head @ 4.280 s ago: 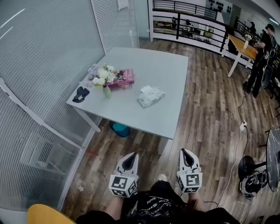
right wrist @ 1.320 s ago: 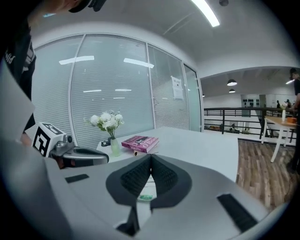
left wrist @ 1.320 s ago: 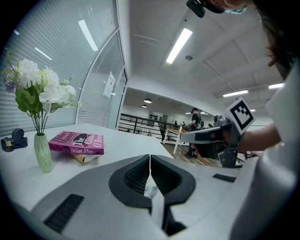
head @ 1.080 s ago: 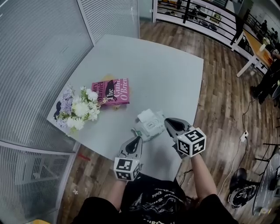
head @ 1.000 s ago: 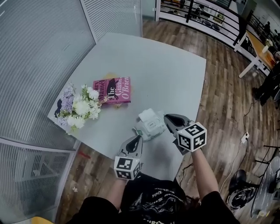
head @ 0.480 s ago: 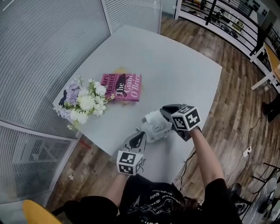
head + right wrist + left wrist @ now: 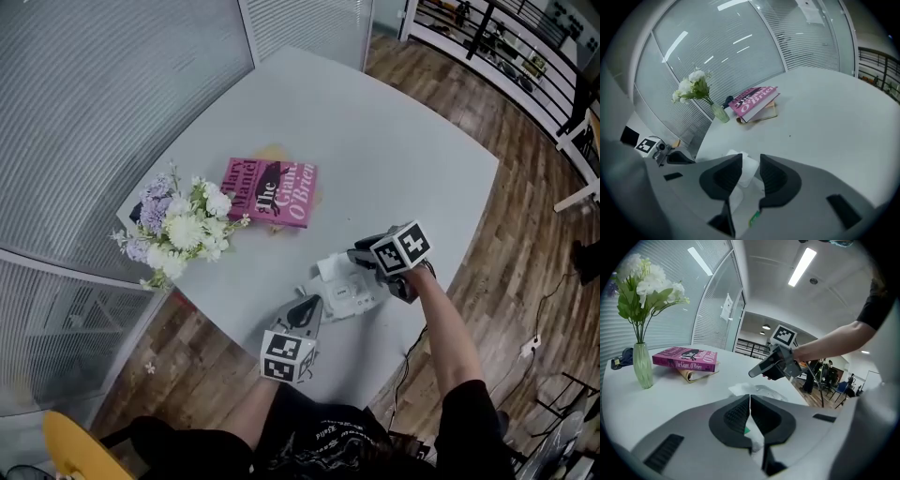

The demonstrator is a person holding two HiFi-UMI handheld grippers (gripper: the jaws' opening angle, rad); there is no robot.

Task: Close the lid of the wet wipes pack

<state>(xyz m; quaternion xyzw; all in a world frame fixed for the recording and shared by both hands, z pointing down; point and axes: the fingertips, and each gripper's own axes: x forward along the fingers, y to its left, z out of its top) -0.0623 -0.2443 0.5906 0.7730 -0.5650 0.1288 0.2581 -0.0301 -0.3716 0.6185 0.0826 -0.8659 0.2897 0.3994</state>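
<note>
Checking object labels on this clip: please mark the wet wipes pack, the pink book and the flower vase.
wet wipes pack point(image 7: 343, 298): head view, on its white top face.
pink book point(image 7: 272, 192): head view, middle of its cover.
flower vase point(image 7: 643, 372): left gripper view, on the glass body.

A white soft-plastic wet wipes pack point(image 7: 345, 292) lies on the pale grey square table point(image 7: 394, 159), close to its near edge. Behind it and to the left, well apart, a pink hardcover book point(image 7: 272, 192) lies flat on a thin tan booklet point(image 7: 761, 114). Left of the book, near the table's left edge, stands a clear glass vase of white and lilac flowers point(image 7: 183, 230), with a small dark object point(image 7: 621, 358) just beyond it at the edge. The left gripper point(image 7: 309, 302) is at the pack's near end, jaws together on its edge. The right gripper point(image 7: 356, 255) is over the far end, jaws opening, the pack's raised white lid point(image 7: 328, 267) in the gap between them.
</note>
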